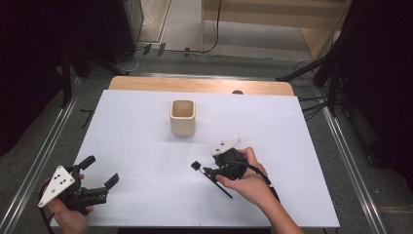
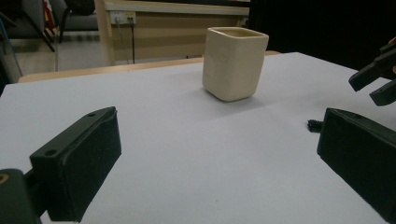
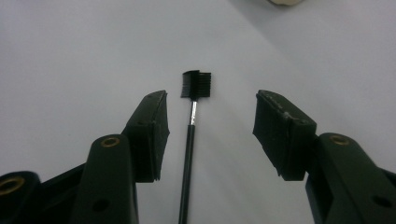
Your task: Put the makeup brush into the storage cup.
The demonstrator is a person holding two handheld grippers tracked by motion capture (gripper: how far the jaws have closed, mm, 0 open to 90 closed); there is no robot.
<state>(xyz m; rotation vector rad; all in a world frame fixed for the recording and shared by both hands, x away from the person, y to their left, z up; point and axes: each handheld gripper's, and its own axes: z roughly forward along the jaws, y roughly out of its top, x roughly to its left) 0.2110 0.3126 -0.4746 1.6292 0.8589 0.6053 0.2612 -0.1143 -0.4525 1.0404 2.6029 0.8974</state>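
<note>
A thin black brush (image 3: 189,149) with a small comb head (image 3: 196,85) lies flat on the white table sheet (image 1: 146,156). My right gripper (image 3: 210,126) is open, low over the sheet, its jaws on either side of the brush handle without touching it. In the high view that right gripper (image 1: 209,168) sits right of centre, and the brush (image 1: 221,186) runs under it toward the front. My left gripper (image 1: 101,170) rests open at the front left corner with nothing between its jaws. A beige square cup (image 1: 182,117) stands upright at the middle back.
The left gripper (image 2: 217,140) faces the cup (image 2: 233,63) across bare sheet, with the right gripper's jaws (image 2: 378,77) at the far right. A wooden table edge (image 1: 199,84) borders the sheet at the back. Metal rails (image 1: 44,161) run along both sides.
</note>
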